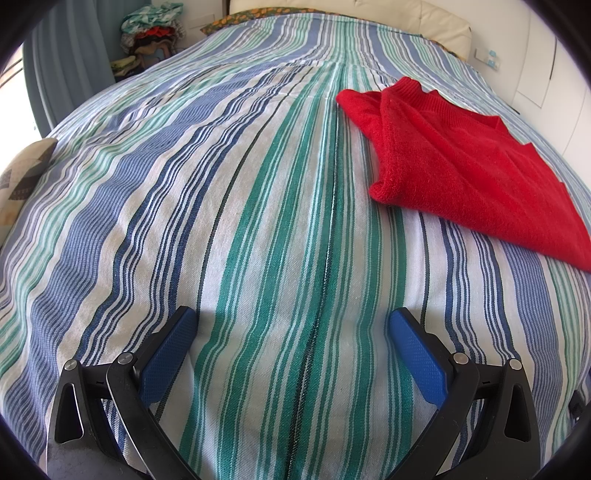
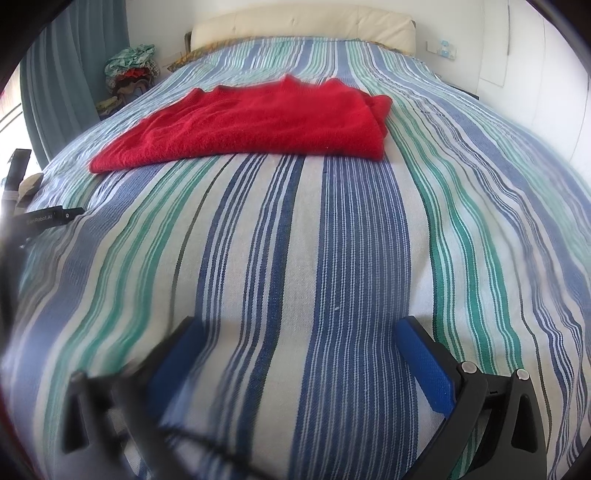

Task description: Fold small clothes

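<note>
Both tools gape open, holding nothing. The red sweater lies folded up the bed, long axis crosswise. It sits dead ahead of the right tool, off right of the left tool.

Location type: home bedroom. Evidence: bed w/ striped blue/green/white cover fills most of both views; cream padded headboard at top centre; patterned pillow at top of frame below it. Teal curtain at upper left beside bright window. Heap of mixed clothes at upper left, next to bed. White wall w/ socket plate at upper right.
</note>
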Available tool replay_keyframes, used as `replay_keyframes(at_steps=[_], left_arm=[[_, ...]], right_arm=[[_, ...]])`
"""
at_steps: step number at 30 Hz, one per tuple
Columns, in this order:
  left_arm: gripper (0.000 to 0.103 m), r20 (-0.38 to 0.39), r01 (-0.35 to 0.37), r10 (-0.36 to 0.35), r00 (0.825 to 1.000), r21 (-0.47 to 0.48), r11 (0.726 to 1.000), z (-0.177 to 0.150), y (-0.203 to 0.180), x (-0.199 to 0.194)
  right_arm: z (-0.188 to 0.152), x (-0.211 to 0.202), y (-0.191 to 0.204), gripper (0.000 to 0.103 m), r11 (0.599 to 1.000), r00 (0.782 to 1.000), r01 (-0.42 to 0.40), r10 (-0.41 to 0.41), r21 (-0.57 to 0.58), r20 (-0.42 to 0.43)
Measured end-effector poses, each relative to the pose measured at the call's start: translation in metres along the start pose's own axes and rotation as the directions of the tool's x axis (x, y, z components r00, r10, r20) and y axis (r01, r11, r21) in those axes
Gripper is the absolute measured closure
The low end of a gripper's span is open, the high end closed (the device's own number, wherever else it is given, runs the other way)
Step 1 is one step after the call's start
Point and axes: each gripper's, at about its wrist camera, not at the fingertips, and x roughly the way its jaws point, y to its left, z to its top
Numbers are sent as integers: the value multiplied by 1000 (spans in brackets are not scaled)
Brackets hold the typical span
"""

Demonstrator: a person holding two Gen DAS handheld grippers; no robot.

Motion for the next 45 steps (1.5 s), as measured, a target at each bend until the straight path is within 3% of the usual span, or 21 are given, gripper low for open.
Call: replay_keyframes(at_steps=[23, 33, 37, 39, 42, 45], left_arm=[[0, 0, -3, 3, 1000, 3, 1000, 1, 0, 1], [0, 2, -3, 3, 1000, 0, 1000, 0, -1, 3], [1, -73, 33, -33, 997, 1, 999, 5, 3, -4], [1, -106, 90, -90, 990, -4, 996, -3, 9, -20], [1, -65, 178, -179, 982, -13, 984, -26, 18, -44], [1, -68, 168, -168, 983, -1, 986, -39, 13, -41]], right_arm=[[-4, -6, -4, 0, 1000, 999, -23, 23, 18, 37], [-2, -5, -4, 0, 1000, 1000, -22, 22, 19, 9], [25, -15, -11, 3, 994, 987, -110, 111, 8, -115], [50, -32, -26, 3, 985, 983, -166, 169, 45, -67], [104, -42, -60, 3, 975, 982, -190, 188, 112, 26], [156, -10, -98, 3, 930, 965, -261, 256, 259, 51]])
